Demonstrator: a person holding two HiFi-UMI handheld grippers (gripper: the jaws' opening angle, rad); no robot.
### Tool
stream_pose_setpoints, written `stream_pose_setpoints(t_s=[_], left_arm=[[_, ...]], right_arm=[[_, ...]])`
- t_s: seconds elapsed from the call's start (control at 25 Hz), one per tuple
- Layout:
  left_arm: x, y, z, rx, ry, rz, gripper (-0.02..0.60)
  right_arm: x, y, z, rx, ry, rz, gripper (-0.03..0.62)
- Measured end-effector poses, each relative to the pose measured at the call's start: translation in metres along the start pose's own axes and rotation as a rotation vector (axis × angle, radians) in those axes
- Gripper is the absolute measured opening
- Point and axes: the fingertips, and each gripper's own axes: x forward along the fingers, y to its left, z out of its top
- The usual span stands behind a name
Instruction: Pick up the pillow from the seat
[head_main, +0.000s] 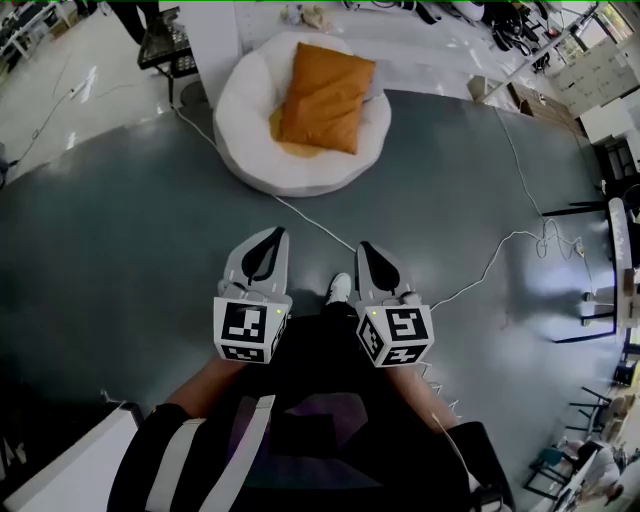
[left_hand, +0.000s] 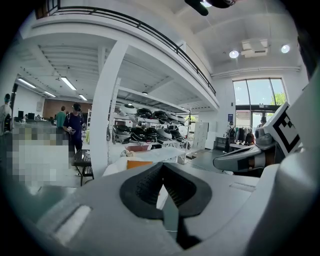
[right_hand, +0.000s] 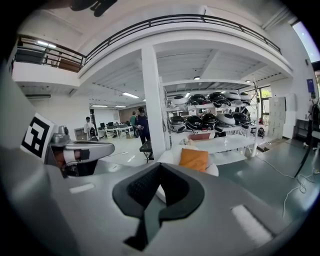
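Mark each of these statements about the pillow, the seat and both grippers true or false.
1. The orange pillow lies on the white seat. True.
2. The left gripper grips the pillow. False: the left gripper is shut on nothing and is held well short of the seat.
3. The right gripper has its jaws wide apart. False: its jaws are together and empty.
4. A white cable runs over the grey floor from the seat's side. True.
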Motion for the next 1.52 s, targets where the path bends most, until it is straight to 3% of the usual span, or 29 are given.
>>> stream_pose_setpoints(t_s=[0.48,1.08,1.52], left_arm=[[0.041,0.009,-0.001,0.005,0.037,0.068,0.006],[0.181,-0.002,0.028,0.000,0.082,0.133,0.006],[0.253,-0.030,0.045,0.018,0.093,0.114,0.006]], right_arm=[[0.048,-0.027,0.005,-0.004,0.005,0.067,0.002],[0.140,-0.133,0.045,-0.032,0.026,0.171,0.002],[0.165,-0.201,0.064,-0.021,0.000,0.175,0.002]])
